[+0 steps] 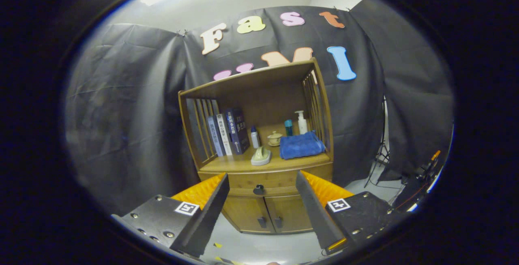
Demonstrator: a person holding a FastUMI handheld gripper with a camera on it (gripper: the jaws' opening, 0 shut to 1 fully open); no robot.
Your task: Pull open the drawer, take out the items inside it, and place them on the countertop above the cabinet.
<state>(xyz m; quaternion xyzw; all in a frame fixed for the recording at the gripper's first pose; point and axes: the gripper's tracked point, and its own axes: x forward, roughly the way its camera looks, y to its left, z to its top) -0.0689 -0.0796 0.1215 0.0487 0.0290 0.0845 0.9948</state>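
Note:
A wooden cabinet (259,143) stands ahead against the black cloth wall. Its drawer (265,186) is closed, with a dark round knob (258,190) in the middle of its front. The countertop (243,163) above the drawer carries several items. My gripper (262,182) is open and empty, some way short of the cabinet. The knob lies between the two fingers as seen from here, well beyond their tips. What the drawer holds is hidden.
On the countertop stand several books (227,133), a small bottle (254,137), a pale green object (261,155), a lidded cup (275,138), a teal bottle (288,127), a pump bottle (301,122) and a folded blue towel (302,145). Two lower doors (269,214) sit under the drawer. A tripod (379,155) stands at right.

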